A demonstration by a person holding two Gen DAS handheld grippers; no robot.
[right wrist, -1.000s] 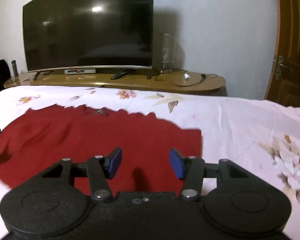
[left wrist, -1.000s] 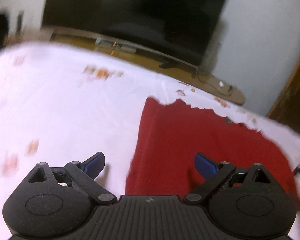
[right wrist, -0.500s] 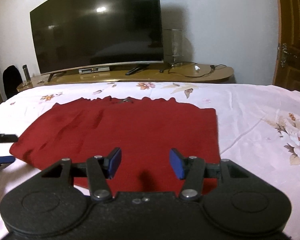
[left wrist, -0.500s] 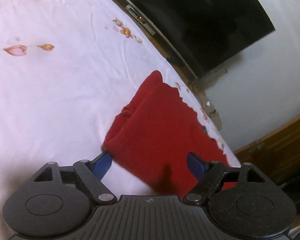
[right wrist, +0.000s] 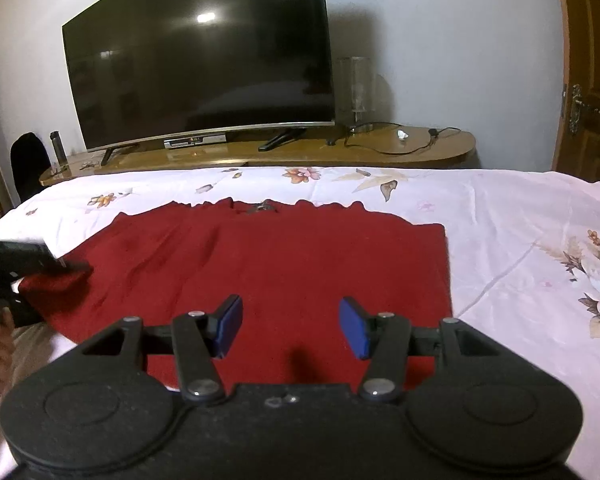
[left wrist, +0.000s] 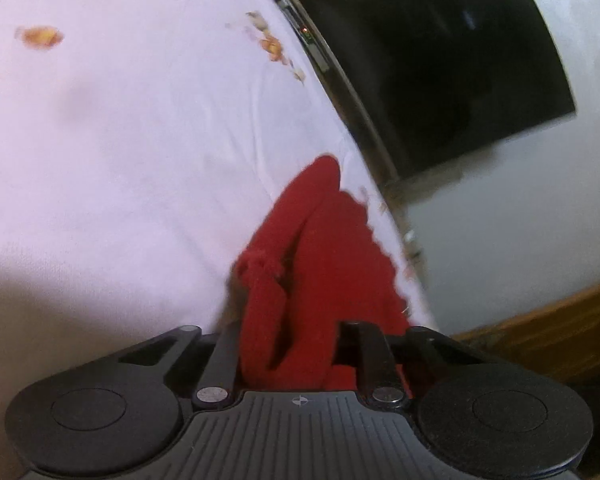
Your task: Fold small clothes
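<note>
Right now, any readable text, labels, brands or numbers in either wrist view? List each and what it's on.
None readable.
TV: no brand or lettering legible on screen or bezel.
Set-top box under the TV: small lit display, too small and blurred to read.
Right gripper body: small embossed marks, not legible.
Left gripper body: a small crosshair symbol only, no text.
Red garment: a dark spot at the neckline, unreadable.

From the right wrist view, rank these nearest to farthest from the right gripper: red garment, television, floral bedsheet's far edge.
1. red garment, directly under and ahead of the right gripper.
2. floral bedsheet's far edge, beyond the garment.
3. television, on the wooden stand against the back wall.
</note>
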